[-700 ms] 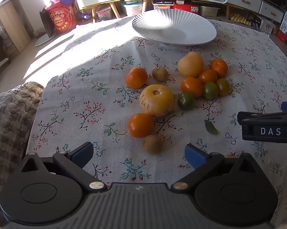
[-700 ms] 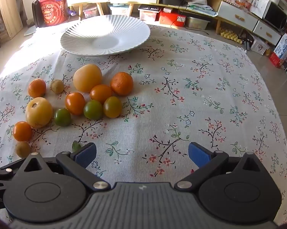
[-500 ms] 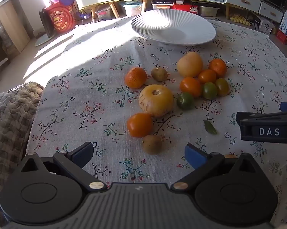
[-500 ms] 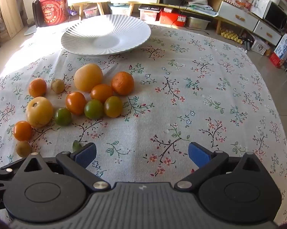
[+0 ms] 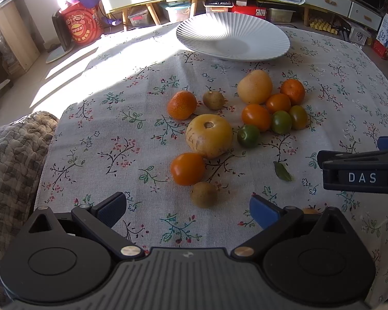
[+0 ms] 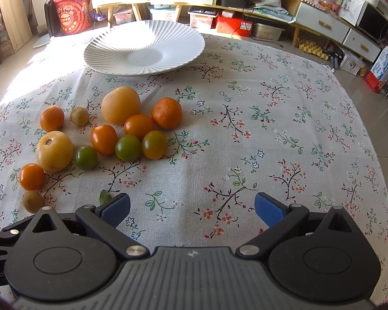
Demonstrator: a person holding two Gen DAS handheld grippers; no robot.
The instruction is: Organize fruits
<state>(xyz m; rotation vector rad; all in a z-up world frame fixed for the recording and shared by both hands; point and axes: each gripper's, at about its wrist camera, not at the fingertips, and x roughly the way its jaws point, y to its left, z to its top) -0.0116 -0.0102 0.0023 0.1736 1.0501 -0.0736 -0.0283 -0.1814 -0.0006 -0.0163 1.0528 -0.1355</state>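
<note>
Several fruits lie loose on the floral tablecloth [image 5: 116, 134]: a big yellow one [image 5: 209, 135], a pale yellow one [image 5: 254, 86], oranges [image 5: 182, 104], orange tomatoes [image 5: 187, 168], green ones [image 5: 248, 135] and small brown ones [image 5: 203, 194]. A white ribbed plate [image 5: 232, 38] stands empty behind them, also in the right wrist view [image 6: 144, 47]. My left gripper [image 5: 187, 209] is open and empty, just short of the nearest brown fruit. My right gripper [image 6: 192, 208] is open and empty over bare cloth, right of the fruit cluster [image 6: 128, 126].
A small leaf [image 5: 283, 171] lies on the cloth. The right gripper's side shows at the right edge of the left wrist view [image 5: 361, 171]. A quilted cushion [image 5: 10, 160] sits at the table's left edge. Cabinets and boxes stand behind the table.
Both views have drifted very slightly; the fruits and plate have not moved. Both grippers stay open.
</note>
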